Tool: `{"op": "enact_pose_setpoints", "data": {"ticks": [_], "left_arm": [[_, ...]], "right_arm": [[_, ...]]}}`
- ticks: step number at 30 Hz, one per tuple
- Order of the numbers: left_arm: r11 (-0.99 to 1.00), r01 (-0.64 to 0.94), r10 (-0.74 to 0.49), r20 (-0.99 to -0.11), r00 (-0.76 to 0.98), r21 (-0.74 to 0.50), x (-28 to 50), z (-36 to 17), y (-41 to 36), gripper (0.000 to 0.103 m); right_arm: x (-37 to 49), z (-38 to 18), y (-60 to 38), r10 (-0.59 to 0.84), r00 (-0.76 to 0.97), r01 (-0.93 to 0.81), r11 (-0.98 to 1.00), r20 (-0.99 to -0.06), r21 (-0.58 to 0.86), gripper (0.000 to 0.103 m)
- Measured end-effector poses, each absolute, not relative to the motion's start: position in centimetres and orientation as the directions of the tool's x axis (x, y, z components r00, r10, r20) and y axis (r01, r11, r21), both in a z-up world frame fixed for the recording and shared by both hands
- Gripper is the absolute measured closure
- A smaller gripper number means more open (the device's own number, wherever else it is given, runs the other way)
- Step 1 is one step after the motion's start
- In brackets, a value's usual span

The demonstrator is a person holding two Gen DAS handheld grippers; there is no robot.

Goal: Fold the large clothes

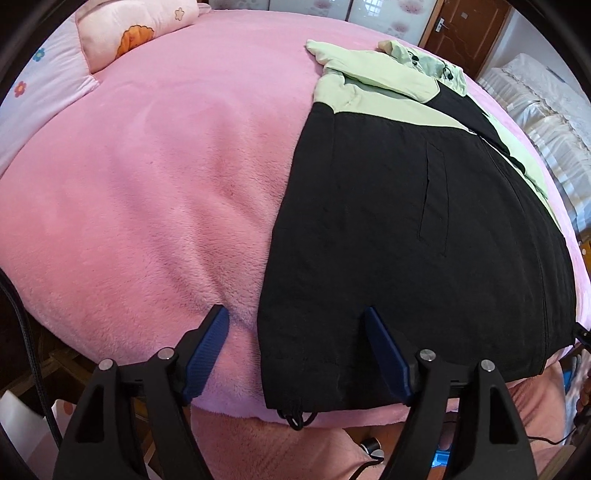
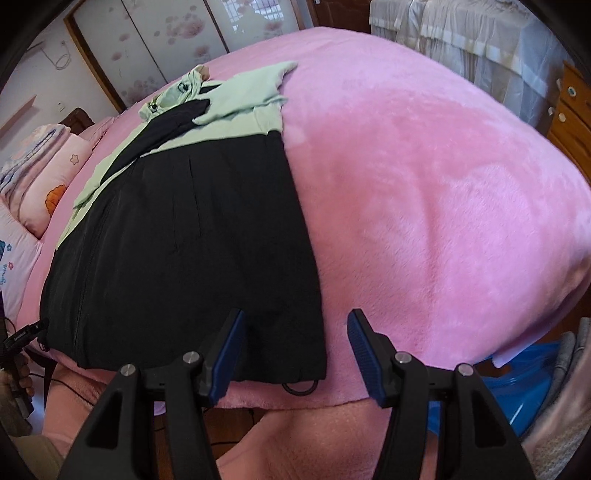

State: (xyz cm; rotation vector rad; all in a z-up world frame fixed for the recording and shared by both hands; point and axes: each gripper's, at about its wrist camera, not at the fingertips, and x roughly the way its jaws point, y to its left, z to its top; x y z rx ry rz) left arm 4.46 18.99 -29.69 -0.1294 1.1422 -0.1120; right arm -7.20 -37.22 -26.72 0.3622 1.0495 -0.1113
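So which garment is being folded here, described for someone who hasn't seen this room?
A fluffy pink blanket covers the whole bed. On it, near the front edge, lies a black jacket with pale green shoulders, sleeves and hood, sleeves folded in. It is the only garment there, unlike the pink flowered pillow at the head.

Bed point(image 1: 147, 184) with pink plush cover: black-and-green jacket point(image 1: 388, 221) flat at frame right, floral pillow point(image 1: 136, 29) upper left.

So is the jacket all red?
No, the jacket is black over most of its body and pale green at the top, lying on a pink blanket.
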Motion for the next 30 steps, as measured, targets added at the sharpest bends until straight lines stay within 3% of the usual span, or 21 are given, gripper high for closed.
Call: {"op": "enact_pose_setpoints", "data": {"ticks": [7,10,13,15,17,20,25,30], "left_arm": [[0.983,0.029,-0.175,-0.895,0.411,-0.179,4.5,-30.1,19.4,0.025],[0.985,0.032,-0.167,-0.895,0.414,-0.169,4.3,-30.2,19.1,0.026],[0.984,0.046,-0.176,-0.897,0.405,-0.172,4.3,-29.8,18.4,0.047],[0.987,0.072,-0.159,-0.903,0.399,-0.142,4.3,-29.4,17.4,0.073],[0.989,0.101,-0.137,-0.912,0.388,-0.106,4.4,-29.2,16.4,0.091],[0.992,0.092,-0.118,-0.921,0.371,-0.090,4.8,-28.8,15.4,0.095],[0.967,0.012,-0.242,-0.905,0.350,-0.254,6.1,-26.2,15.8,0.096],[0.908,-0.033,-0.367,-0.829,0.422,-0.419,7.9,-22.0,16.0,0.097]], "right_arm": [[-6.7,-28.6,-36.7,0.104,0.477,0.255,0.934,-0.873,0.250,0.046],[-6.7,-29.0,-36.4,0.112,0.474,0.252,0.933,-0.873,0.257,0.051],[-6.7,-28.7,-35.9,0.098,0.463,0.232,0.946,-0.881,0.228,0.066],[-6.8,-28.3,-35.7,0.101,0.458,0.217,0.951,-0.883,0.221,0.071],[-6.9,-27.9,-35.4,0.097,0.456,0.203,0.956,-0.884,0.209,0.077],[-6.7,-27.3,-34.7,0.079,0.453,0.187,0.966,-0.888,0.181,0.084],[-7.1,-24.7,-34.7,0.121,0.496,0.154,0.962,-0.860,0.225,0.086],[-6.3,-19.9,-35.4,0.168,0.568,0.115,0.953,-0.806,0.280,0.087]]}}
